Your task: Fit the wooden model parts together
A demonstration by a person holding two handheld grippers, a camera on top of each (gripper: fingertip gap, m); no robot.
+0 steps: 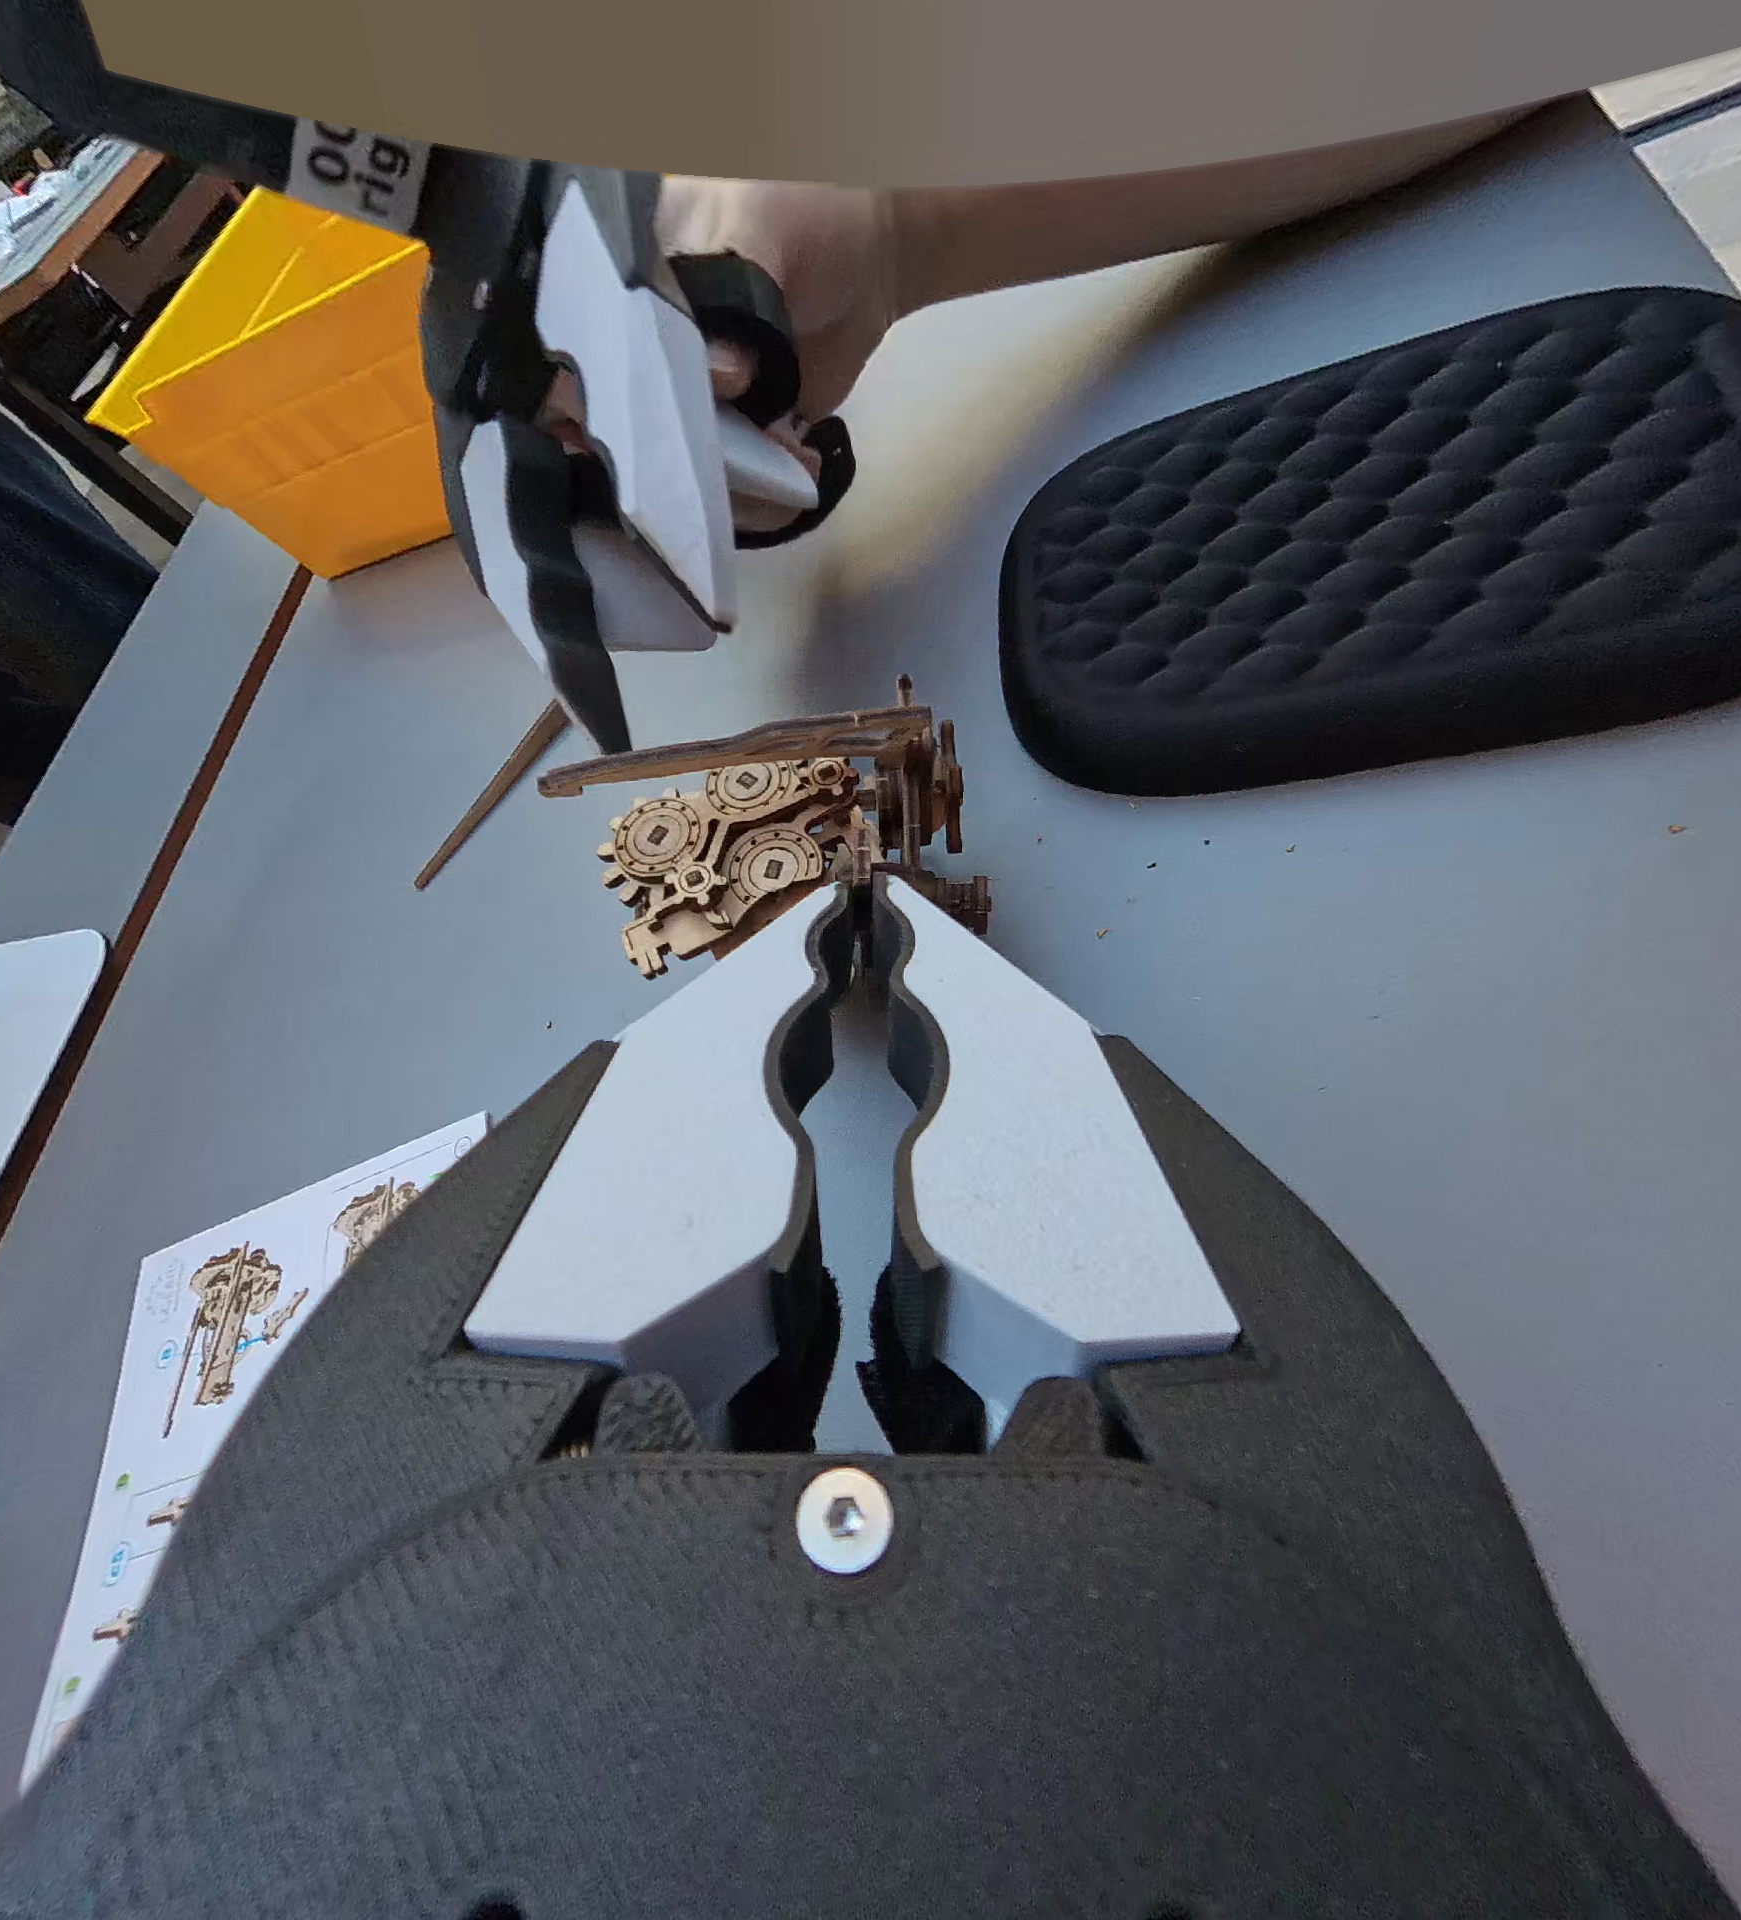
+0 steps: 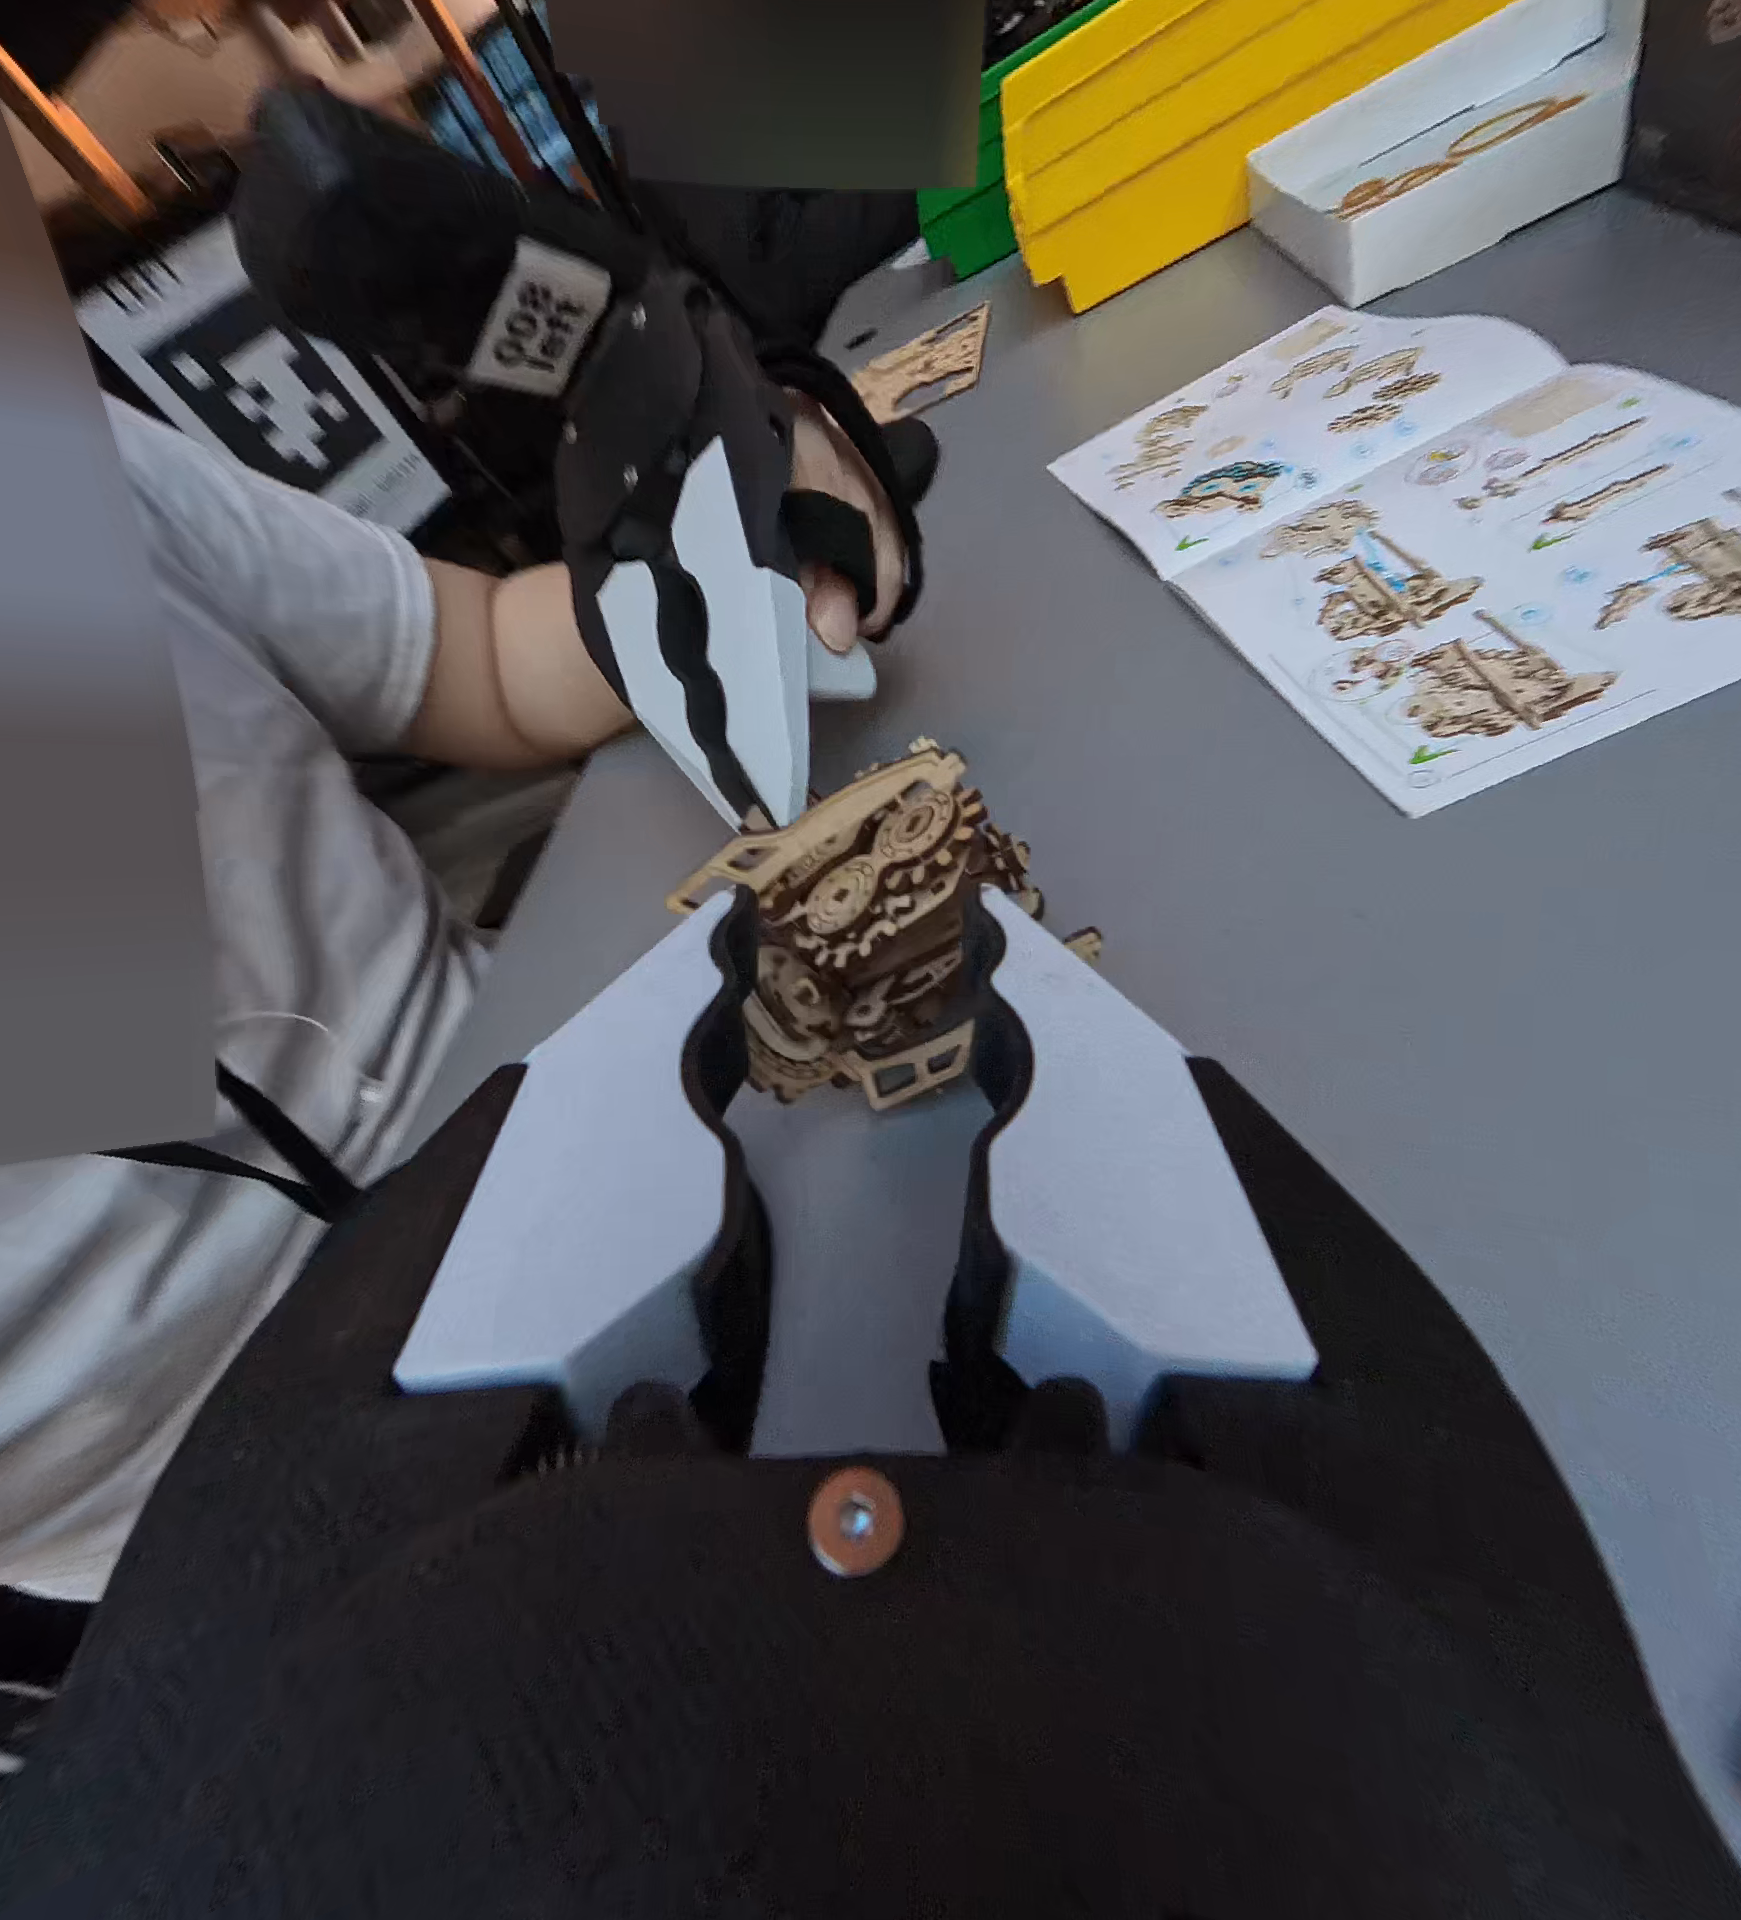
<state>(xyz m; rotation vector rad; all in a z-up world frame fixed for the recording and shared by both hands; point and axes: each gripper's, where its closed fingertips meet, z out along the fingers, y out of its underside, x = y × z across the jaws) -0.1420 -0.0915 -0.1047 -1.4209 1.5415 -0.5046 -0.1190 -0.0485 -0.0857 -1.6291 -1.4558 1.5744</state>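
Note:
A small wooden gear model [image 1: 731, 842] rests on the grey table [image 1: 1365, 1039]. My left gripper [image 1: 858, 894] is shut on a thin part at the model's near right side. In the right wrist view my right gripper [image 2: 861, 914] straddles the model's body [image 2: 876, 862], its pads touching both sides. The left gripper [image 2: 764, 816] comes in from the far side and pinches the flat frame piece on the model's top. In the left wrist view the right gripper [image 1: 611, 732] comes down from above beside the model's long bar. A loose wooden stick [image 1: 492, 800] lies to the left.
An open instruction booklet [image 2: 1468, 551] lies to the right of the model. Behind it stand yellow bins [image 2: 1157, 135], a white tray [image 2: 1292, 234] holding wooden parts, and a wooden parts sheet [image 2: 933, 358]. A black padded cushion [image 1: 1417, 540] lies on the table. A person's arm rests at the table edge. My hands' fingertips stand some 6 centimeters from each other. My right gripper is the nearer one to the loose wooden stick [image 1: 492, 800]: about 15 centimeters, against 20 centimeters.

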